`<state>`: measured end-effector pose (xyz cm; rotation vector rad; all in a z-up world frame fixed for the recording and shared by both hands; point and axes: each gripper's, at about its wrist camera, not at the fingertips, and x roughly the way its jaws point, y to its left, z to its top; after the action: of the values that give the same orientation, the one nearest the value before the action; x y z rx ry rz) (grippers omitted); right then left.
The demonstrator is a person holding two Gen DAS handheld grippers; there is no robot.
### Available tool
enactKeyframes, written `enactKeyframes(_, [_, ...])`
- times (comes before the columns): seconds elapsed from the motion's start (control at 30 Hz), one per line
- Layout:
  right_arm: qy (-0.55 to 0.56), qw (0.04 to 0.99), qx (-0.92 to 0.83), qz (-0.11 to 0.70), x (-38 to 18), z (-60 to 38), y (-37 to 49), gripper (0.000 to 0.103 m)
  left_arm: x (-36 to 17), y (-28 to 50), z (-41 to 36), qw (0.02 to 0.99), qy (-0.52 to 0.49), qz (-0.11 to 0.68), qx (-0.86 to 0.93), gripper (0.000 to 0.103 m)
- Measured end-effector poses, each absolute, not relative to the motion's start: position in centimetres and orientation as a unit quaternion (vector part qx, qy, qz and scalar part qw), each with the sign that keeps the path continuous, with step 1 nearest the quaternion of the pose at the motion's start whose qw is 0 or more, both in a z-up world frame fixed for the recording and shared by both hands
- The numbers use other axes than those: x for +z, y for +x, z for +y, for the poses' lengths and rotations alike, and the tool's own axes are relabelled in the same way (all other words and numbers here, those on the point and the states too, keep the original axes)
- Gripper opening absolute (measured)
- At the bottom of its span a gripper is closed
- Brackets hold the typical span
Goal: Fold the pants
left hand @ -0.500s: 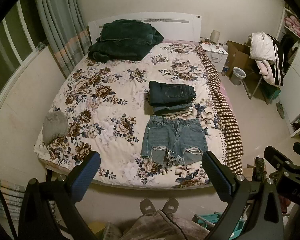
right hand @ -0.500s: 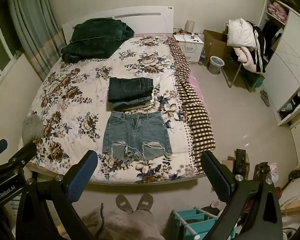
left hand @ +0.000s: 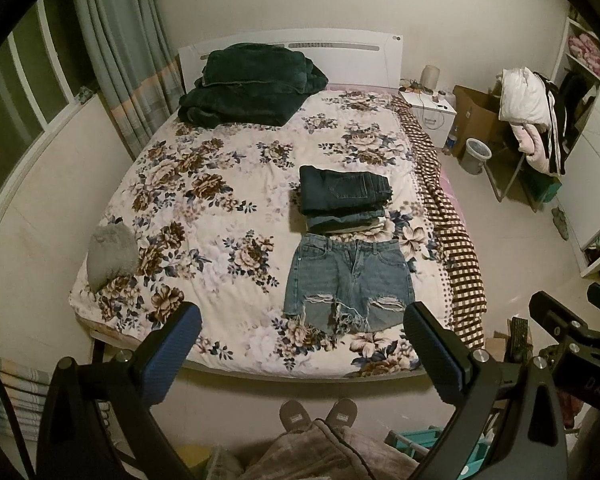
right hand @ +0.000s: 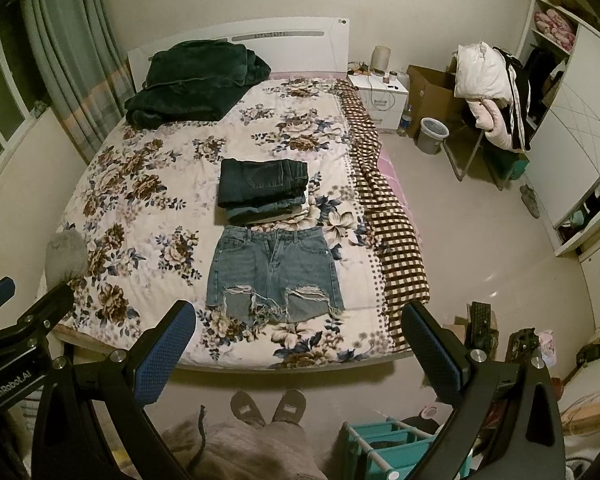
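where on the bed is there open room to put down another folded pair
The widest bare stretch of the floral bedspread lies between the grey cushion at the left edge and the stack of folded dark jeans, below the dark green blanket. It is crowded on the right, where the ripped light-blue denim shorts sit just below the stack.

The light-blue denim shorts (left hand: 348, 280) are coarse, faded cloth with frayed, torn hems. At their 12 o'clock sits a stack of folded dark denim jeans (left hand: 344, 196) — matt and stiffer. Both lie on a quilted floral cotton bedspread (left hand: 220, 216), soft and puckered. At its 11 o'clock, a dark-green plush blanket (left hand: 252, 84) looks velvety. The pale tiled floor (right hand: 480, 240) is glossy. Left gripper (left hand: 300, 354) and right gripper (right hand: 298, 350) — matt black plastic, blue ribbed rubbery pads (right hand: 162, 354), shiny metal screws.
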<state>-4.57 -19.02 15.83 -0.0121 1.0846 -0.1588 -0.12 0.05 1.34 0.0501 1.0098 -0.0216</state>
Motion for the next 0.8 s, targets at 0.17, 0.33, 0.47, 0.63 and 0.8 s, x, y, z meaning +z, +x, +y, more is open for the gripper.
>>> enactKeyframes(0.17, [-0.006, 0.855, -0.075, 0.514, 16.1, -19.0, -4.5, 0.103, 1.2, -0.1, 0.1, 0.876, 0.027, 0.481, -0.009, 0.103])
enactKeyframes(0.33, [-0.007, 0.855, -0.074, 0.513, 16.3, -19.0, -4.6, 0.103, 1.3, -0.1, -0.1, 0.877, 0.029, 0.48, -0.008, 0.103])
enactKeyframes(0.47, [-0.006, 0.855, -0.075, 0.513, 16.3, -19.0, -4.6, 0.103, 1.4, 0.0, -0.7, 0.88, 0.041, 0.473, -0.001, 0.103])
enactKeyframes(0.63, [-0.005, 0.854, -0.076, 0.515, 16.7, -18.8, -4.4, 0.103, 1.7, -0.2, -0.9, 0.883, 0.054, 0.465, 0.006, 0.103])
enactKeyframes(0.8, [-0.004, 0.851, -0.077, 0.52, 17.5, -18.7, -3.9, 0.103, 2.2, -0.1, -1.3, 0.886, 0.068, 0.459, 0.013, 0.103])
